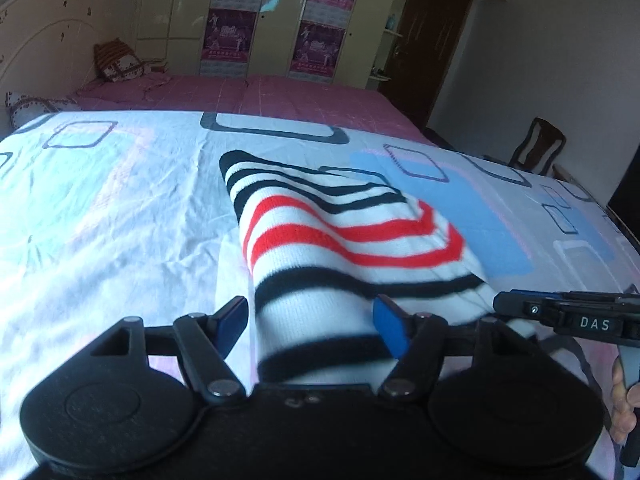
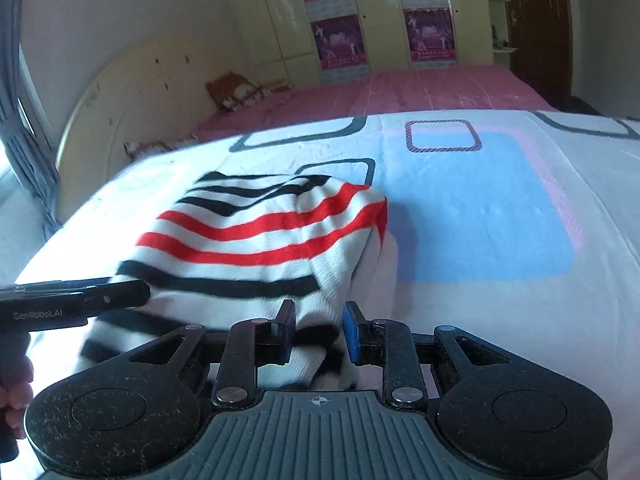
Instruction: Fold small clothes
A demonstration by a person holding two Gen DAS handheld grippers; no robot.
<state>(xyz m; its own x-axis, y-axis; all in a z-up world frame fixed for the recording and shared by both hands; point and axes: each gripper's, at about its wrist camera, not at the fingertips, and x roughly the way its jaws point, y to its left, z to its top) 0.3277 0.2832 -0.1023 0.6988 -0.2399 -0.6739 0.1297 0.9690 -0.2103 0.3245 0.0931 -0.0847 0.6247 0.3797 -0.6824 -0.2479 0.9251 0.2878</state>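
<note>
Striped garment [image 1: 340,240] lying on patterned sheet [image 1: 120,220] of bed, near edge reaching into both hand-held grippers.

Left hand-held gripper [image 1: 312,324]: fingers spread wide, one blue pad [image 1: 390,328] on each side of the garment's near end; fabric lying between them, not visibly pinched. Right hand-held gripper [image 1: 560,312] entering just to the right, side-on, at the garment's edge; finger state not readable from here.

Right wrist view: right hand-held gripper [image 2: 320,332] narrowly parted, bunched fold of garment [image 2: 256,236] between the pads [image 2: 352,332]; firm clamp or loose contact: cannot tell. Left hand-held gripper [image 2: 80,300] seen side-on just to the left, over the garment's edge.
</note>
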